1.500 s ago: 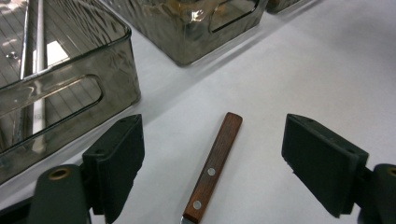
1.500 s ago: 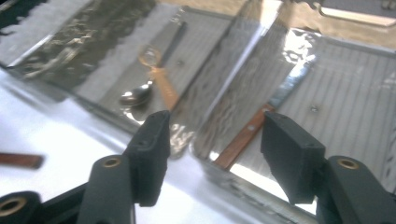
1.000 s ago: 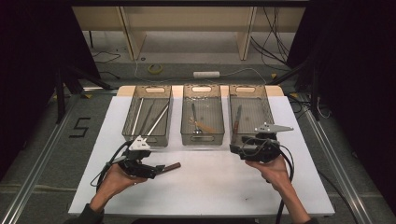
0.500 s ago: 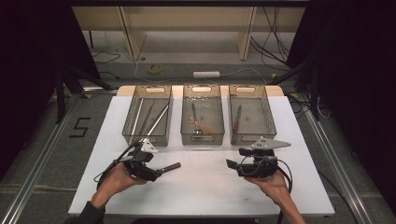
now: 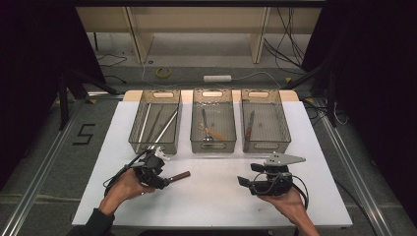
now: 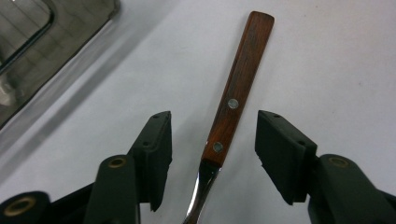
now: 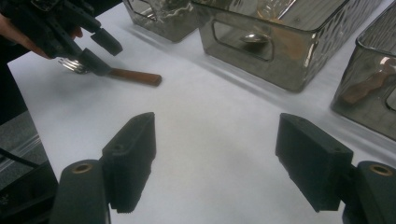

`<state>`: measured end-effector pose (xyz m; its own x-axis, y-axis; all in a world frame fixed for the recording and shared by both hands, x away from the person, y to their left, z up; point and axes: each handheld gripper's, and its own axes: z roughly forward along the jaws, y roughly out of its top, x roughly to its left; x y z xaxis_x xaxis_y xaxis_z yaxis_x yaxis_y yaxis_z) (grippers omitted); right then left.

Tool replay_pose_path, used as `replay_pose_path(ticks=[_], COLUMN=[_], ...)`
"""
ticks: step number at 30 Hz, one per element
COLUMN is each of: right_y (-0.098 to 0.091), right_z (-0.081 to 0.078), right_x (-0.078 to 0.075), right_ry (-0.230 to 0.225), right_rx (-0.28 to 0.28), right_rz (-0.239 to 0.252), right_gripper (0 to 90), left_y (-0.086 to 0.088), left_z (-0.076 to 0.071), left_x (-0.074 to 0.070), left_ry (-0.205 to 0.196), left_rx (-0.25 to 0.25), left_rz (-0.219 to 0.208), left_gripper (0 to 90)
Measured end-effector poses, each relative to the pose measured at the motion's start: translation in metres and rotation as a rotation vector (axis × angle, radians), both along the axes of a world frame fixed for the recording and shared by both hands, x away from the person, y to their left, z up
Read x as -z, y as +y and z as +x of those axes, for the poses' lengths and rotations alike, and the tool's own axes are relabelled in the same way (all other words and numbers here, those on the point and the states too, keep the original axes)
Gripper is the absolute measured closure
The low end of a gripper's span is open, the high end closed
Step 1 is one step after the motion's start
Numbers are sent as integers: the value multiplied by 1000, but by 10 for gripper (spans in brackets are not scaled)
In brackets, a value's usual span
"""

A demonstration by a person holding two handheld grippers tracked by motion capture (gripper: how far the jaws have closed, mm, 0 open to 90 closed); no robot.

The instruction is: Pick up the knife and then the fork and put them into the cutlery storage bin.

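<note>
Wooden-handled fork [image 6: 236,93] lying flat on the white bench [image 5: 211,206], just in front of the left bin [image 5: 156,123]. Left gripper [image 6: 212,149] fingers, having just been closing, straddle its handle without touching; right gripper [image 7: 215,158] fingers spread, empty.

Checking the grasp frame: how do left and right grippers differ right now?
The left gripper has a wooden-handled fork between its jaws, which have just been closing, pads not yet touching; the right gripper has bare table between wide jaws. Left sits near the left bin, right below the right bin. Both are open and low.
</note>
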<state>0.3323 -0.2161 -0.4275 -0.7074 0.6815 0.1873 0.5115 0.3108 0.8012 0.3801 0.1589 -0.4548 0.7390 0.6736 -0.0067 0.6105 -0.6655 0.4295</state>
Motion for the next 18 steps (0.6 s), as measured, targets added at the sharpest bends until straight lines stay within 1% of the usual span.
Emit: replay_pose_path(ticks=[3, 6, 7, 9, 10, 13, 17, 18], right_y=[0, 1, 1, 2, 2, 2, 3, 3], right_z=[-3, -6, -6, -8, -8, -8, -9, -9], right_x=[0, 1, 1, 1, 1, 1, 1, 1], right_ry=[0, 2, -1, 3, 4, 4, 2, 2], right_rx=[-6, -13, -17, -22, -22, -23, -24, -25], right_rz=[0, 2, 0, -2, -2, -2, 0, -2], right_gripper=[298, 298, 298, 298, 299, 300, 303, 304], left_y=[-2, -4, -4, -4, -4, -5, -7, -7], left_z=[1, 3, 4, 4, 5, 6, 7, 6], left_x=[2, 4, 5, 5, 5, 7, 8, 8], left_ry=[12, 25, 24, 28, 33, 40, 54, 56], left_rx=[11, 26, 32, 33, 43, 48, 80, 75], left_rz=[7, 32, 35, 29, 37, 32, 59, 53], left_gripper=[502, 547, 559, 583, 599, 629, 664, 674])
